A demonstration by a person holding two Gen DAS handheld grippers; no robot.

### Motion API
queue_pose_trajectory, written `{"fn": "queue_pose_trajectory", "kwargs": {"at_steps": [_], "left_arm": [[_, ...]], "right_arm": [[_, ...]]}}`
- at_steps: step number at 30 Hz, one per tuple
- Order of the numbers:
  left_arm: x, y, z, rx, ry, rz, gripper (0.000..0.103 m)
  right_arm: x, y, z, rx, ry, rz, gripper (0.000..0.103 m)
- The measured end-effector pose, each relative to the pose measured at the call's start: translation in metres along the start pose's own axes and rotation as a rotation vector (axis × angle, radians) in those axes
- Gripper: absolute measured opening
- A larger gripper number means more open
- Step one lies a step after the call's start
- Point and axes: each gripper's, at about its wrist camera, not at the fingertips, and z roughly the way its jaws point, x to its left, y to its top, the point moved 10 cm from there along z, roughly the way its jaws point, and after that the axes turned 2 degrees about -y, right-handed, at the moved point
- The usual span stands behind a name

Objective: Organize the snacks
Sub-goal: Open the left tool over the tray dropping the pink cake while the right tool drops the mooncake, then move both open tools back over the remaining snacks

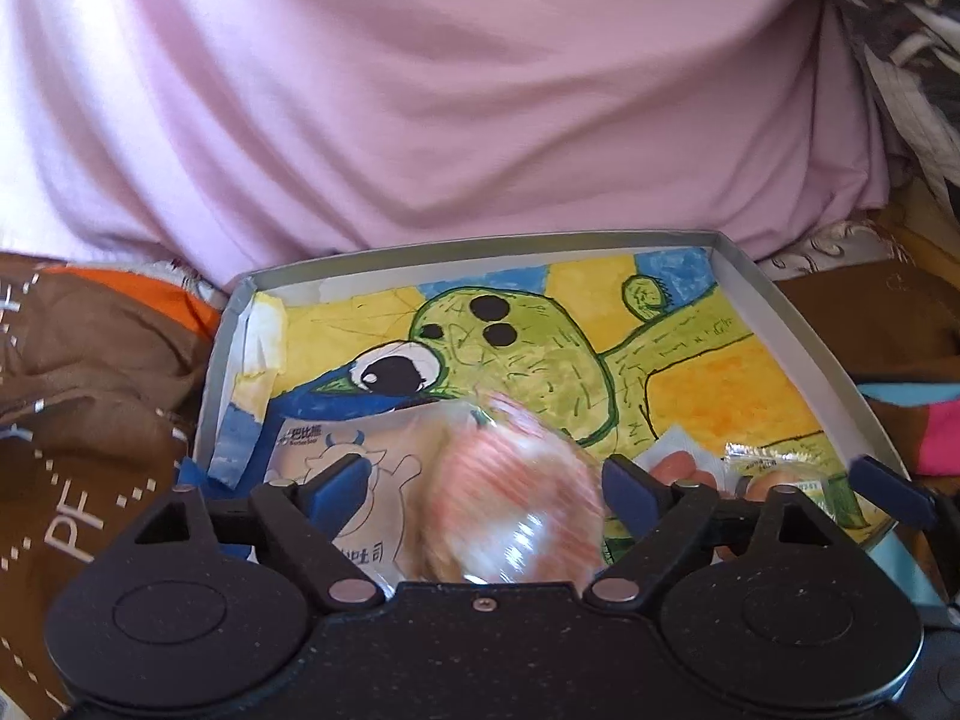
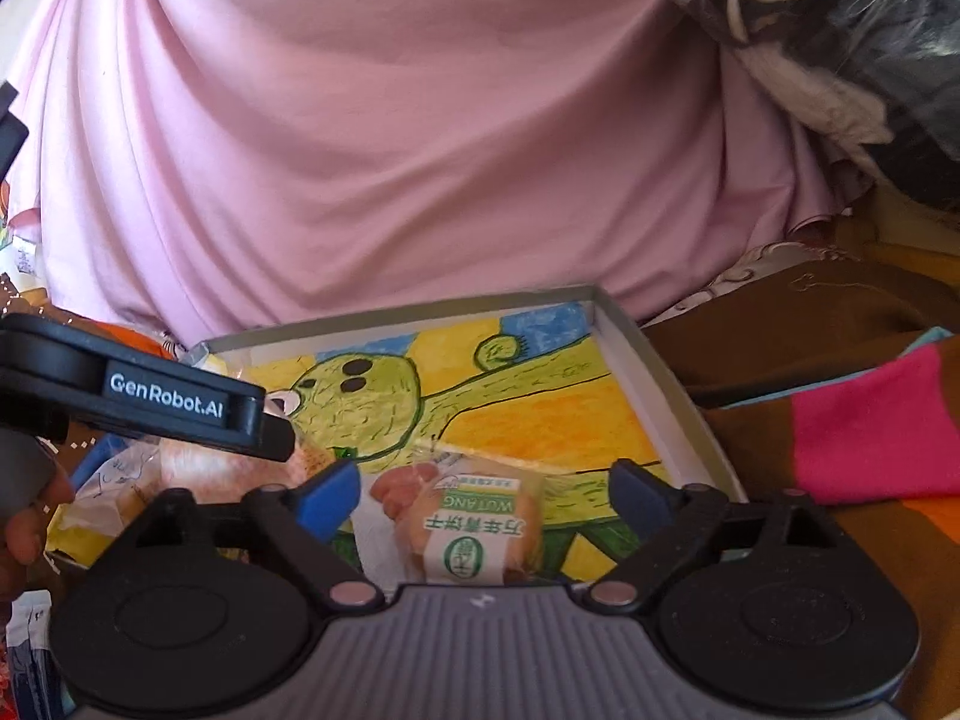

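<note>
A shallow grey tray (image 1: 798, 360), lined with a child's painting of a green creature (image 1: 528, 354) on yellow, is serving as the landmark here, sitting on brown patterned cloth (image 1: 90, 396) in front of a draped pink fabric (image 1: 420, 108). The left gripper (image 1: 480, 480) is hovering over the tray's near left part with its blue-tipped fingers (image 1: 339, 483) spread wide apart, gripping nothing; between them a blurred, pink-striped clear-wrapped snack (image 1: 516, 498) is showing, and whether it is resting on the tray floor cannot be told. Just beside it, toward the tray's left wall, a bread packet (image 1: 354, 474) printed with a cartoon cow is lying inside the tray. The right gripper (image 2: 483, 495) is hovering over the tray's near middle, likewise released, its fingers (image 2: 330, 498) standing clear on either side of a small biscuit packet (image 2: 474, 525) with a green-and-white label reading WUTANG, which is lying on the painting inside the tray. In the right wrist view the left gripper's black body is reaching in across the tray's left side, and a hand (image 2: 27, 516) is showing beneath it.
</note>
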Motion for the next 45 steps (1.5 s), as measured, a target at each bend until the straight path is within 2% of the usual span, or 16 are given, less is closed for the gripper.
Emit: {"fn": "queue_pose_trajectory", "kwargs": {"at_steps": [2, 11, 16, 21, 26, 30, 33, 36, 42, 45], "left_arm": [[0.003, 0.0, -0.003, -0.004, -0.003, -0.026, 0.09], [0.007, 0.006, -0.044, -0.124, -0.023, -0.116, 0.102], [0.012, 0.01, -0.077, -0.178, -0.04, -0.144, 0.102], [0.03, -0.005, -0.116, -0.222, -0.011, -0.125, 0.102], [0.058, -0.043, -0.151, -0.214, -0.003, -0.178, 0.102], [0.074, -0.069, -0.175, -0.201, -0.044, -0.196, 0.102], [0.088, -0.094, -0.189, -0.14, 0.014, -0.167, 0.102], [0.099, -0.115, -0.204, -0.117, 0.06, -0.148, 0.102], [0.12, -0.155, -0.225, -0.058, 0.065, -0.18, 0.102], [0.124, -0.17, -0.229, -0.025, 0.085, -0.157, 0.102]], "right_arm": [[0.0, 0.001, -0.007, -0.02, -0.013, -0.008, 0.103], [0.0, 0.019, -0.048, -0.102, -0.073, -0.017, 0.103], [0.006, 0.03, -0.079, -0.142, -0.07, 0.001, 0.103], [0.025, 0.025, -0.118, -0.196, -0.043, -0.005, 0.103], [0.047, 0.006, -0.156, -0.219, -0.014, -0.033, 0.103], [0.059, -0.005, -0.182, -0.212, -0.002, -0.034, 0.103], [0.065, -0.012, -0.198, -0.205, -0.01, -0.051, 0.103], [0.074, -0.022, -0.211, -0.168, 0.009, -0.051, 0.103], [0.092, -0.045, -0.226, -0.079, 0.067, -0.024, 0.103], [0.1, -0.06, -0.224, -0.023, 0.087, -0.033, 0.103]]}}
